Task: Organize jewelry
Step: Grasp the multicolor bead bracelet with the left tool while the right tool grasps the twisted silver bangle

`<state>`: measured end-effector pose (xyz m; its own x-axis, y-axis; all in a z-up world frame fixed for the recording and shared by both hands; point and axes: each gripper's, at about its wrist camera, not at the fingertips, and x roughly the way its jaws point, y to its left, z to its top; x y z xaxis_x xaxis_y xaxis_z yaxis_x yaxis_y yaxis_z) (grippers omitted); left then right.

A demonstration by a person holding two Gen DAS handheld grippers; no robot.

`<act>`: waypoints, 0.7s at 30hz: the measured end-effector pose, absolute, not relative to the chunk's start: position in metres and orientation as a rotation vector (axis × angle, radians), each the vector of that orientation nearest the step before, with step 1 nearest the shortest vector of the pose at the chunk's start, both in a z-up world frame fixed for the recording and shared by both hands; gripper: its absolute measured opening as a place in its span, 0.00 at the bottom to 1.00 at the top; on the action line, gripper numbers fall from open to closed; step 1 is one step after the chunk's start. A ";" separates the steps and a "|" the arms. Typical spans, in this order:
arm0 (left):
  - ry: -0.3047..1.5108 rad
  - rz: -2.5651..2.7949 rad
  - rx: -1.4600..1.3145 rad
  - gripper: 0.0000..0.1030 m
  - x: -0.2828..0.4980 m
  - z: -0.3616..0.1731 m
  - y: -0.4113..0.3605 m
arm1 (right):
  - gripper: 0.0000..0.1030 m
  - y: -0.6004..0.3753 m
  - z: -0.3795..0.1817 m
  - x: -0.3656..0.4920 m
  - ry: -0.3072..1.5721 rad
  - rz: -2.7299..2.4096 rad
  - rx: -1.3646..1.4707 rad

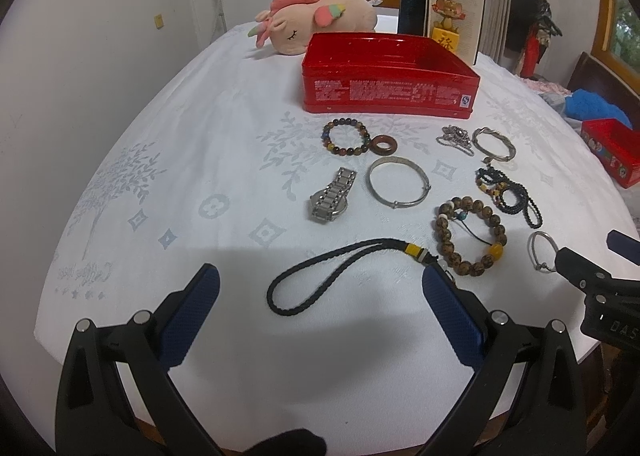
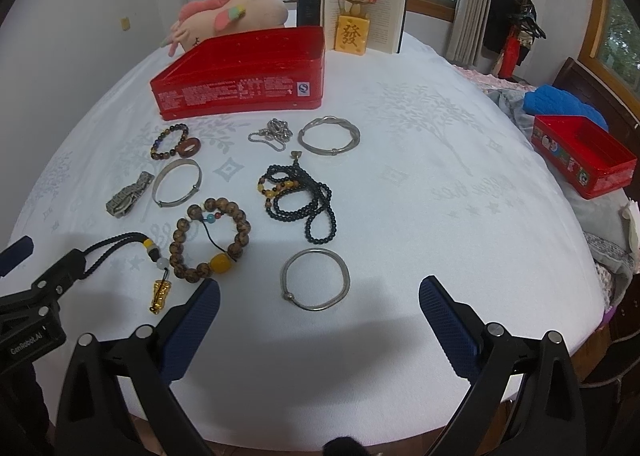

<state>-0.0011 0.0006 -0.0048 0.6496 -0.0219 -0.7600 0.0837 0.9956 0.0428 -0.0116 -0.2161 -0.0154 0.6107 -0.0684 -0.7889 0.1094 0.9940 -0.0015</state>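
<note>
Several pieces of jewelry lie on the white tablecloth in front of an open red tin (image 1: 388, 71) (image 2: 240, 71). A black braided cord (image 1: 320, 280) with a gold charm (image 2: 160, 294) lies just ahead of my open, empty left gripper (image 1: 320, 292). A plain silver bangle (image 2: 315, 280) lies just ahead of my open, empty right gripper (image 2: 320, 296). Between them is a brown bead bracelet (image 1: 472, 242) (image 2: 210, 240). Farther off are a watch (image 1: 332, 195), a silver bangle (image 1: 399, 183), a dark bead bracelet with a wooden ring (image 1: 346, 135), a black bead necklace (image 2: 300, 195), a twisted bangle (image 2: 329, 135) and a chain (image 2: 272, 133).
A plush toy (image 1: 320, 21), an open book (image 2: 364, 7) and a mouse figurine (image 2: 352, 21) stand behind the tin. A smaller red box (image 2: 584, 155) sits at the table's right edge. The table's front edge is close below both grippers.
</note>
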 end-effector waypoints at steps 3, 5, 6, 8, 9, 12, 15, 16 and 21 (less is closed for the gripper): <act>0.850 -0.096 0.055 0.97 -0.001 -0.002 0.001 | 0.96 -0.219 -0.013 -0.009 0.892 -0.070 0.056; 0.849 -0.114 0.057 0.97 0.004 -0.001 0.000 | 0.96 -0.225 -0.012 -0.006 0.888 -0.051 0.071; 0.854 -0.116 0.058 0.97 0.006 -0.001 0.000 | 0.96 -0.228 -0.010 -0.004 0.886 -0.041 0.077; 0.868 -0.136 0.038 0.97 0.013 -0.001 0.004 | 0.96 -0.236 -0.007 0.004 0.892 -0.020 0.089; 0.886 -0.147 0.021 0.97 0.018 -0.002 0.007 | 0.96 -0.239 -0.006 0.007 0.893 -0.008 0.093; 0.933 -0.162 -0.004 0.97 0.034 -0.004 0.015 | 0.96 -0.246 -0.004 0.019 0.908 0.048 0.129; 0.967 -0.165 0.002 0.97 0.058 -0.003 0.019 | 0.96 -0.257 -0.004 0.038 0.928 0.122 0.179; 0.975 -0.169 0.004 0.97 0.065 -0.003 0.019 | 0.96 -0.259 -0.004 0.043 0.923 0.128 0.182; 1.023 -0.145 0.034 0.97 0.121 -0.002 0.022 | 0.96 -0.277 -0.005 0.083 0.919 0.066 0.144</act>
<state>0.1213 0.0222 -0.0017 0.5119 -0.1049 -0.8526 0.1366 0.9898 -0.0397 0.0832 -0.2768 -0.0046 0.6051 0.1183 -0.7873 0.0046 0.9884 0.1521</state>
